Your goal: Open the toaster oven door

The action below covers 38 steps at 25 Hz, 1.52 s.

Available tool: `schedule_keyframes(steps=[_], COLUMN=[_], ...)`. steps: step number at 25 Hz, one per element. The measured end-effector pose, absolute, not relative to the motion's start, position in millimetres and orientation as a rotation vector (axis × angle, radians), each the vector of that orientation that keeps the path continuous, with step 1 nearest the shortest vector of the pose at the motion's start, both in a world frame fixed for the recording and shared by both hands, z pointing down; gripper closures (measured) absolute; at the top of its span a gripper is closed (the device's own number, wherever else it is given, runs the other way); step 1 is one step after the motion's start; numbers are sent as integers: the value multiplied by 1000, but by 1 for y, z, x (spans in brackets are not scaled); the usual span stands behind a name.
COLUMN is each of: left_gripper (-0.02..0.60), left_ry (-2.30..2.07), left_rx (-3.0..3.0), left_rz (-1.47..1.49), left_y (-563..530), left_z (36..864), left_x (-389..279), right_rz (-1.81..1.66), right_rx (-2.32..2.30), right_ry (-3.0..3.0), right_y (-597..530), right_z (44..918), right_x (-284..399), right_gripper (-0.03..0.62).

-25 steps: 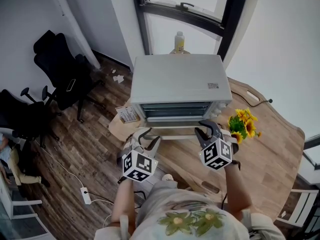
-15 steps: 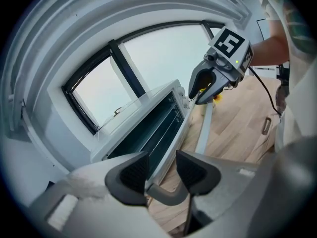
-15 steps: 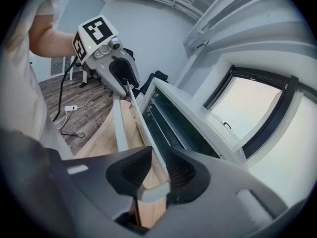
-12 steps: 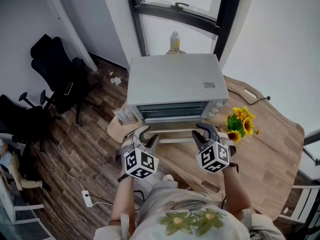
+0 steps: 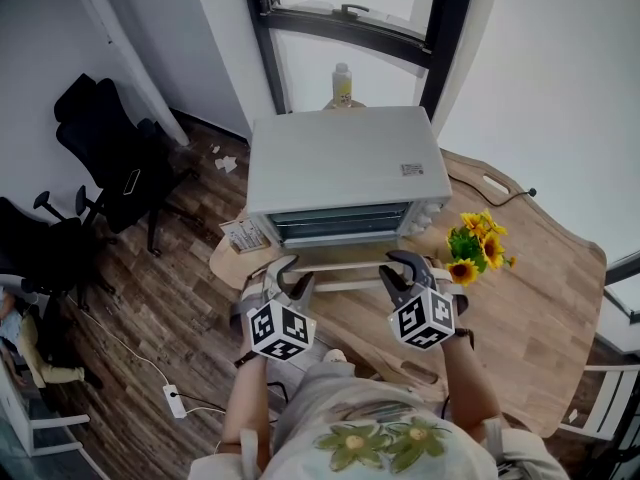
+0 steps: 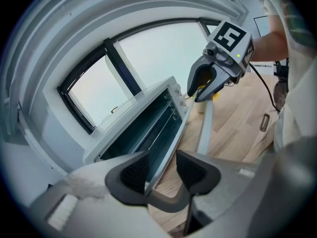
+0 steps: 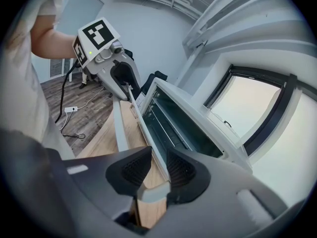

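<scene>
A grey toaster oven (image 5: 345,168) stands on the wooden table (image 5: 530,308) with its door swung partly down, so the racks show in both gripper views. A pale handle bar (image 5: 340,266) runs along the door's free edge. My left gripper (image 5: 283,270) sits at the bar's left end. In its own view the left gripper (image 6: 162,170) straddles the door edge and the handle's end bracket. My right gripper (image 5: 405,266) holds the bar's right end. Seen from its own camera, the right gripper (image 7: 158,170) clamps the door edge and bracket.
Yellow sunflowers (image 5: 475,248) stand right of the oven, close to my right gripper. A booklet (image 5: 245,235) lies at the oven's left corner. A bottle (image 5: 342,85) stands behind the oven by the window. Black office chairs (image 5: 110,148) and a power strip (image 5: 172,401) are on the floor at left.
Both grippers stay at the handle's ends. The left marker cube has rolled slightly. The head view has shifted a little, so the oven sits higher and further left.
</scene>
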<state>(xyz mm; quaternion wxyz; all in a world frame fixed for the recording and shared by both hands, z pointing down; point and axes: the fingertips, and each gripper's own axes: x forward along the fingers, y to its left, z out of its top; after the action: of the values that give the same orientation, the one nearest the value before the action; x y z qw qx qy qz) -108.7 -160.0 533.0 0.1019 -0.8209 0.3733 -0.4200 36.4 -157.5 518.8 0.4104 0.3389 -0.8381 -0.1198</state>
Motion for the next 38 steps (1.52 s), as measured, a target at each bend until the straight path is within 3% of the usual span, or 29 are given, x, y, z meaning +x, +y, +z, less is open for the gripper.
schedule_keyframes(steps=[10, 38], left_gripper=[453, 457], left_ry=[1123, 1080], left_rx=[-2475, -2566], left_rz=[-1218, -1268], left_y=[-153, -125], left_z=[536, 562], left_x=[-108, -108], right_rz=[-281, -266], right_rx=[856, 780], right_ry=[-2119, -2067], right_y=[-153, -128], right_z=[524, 551], right_x=[37, 37], right_gripper=[494, 500])
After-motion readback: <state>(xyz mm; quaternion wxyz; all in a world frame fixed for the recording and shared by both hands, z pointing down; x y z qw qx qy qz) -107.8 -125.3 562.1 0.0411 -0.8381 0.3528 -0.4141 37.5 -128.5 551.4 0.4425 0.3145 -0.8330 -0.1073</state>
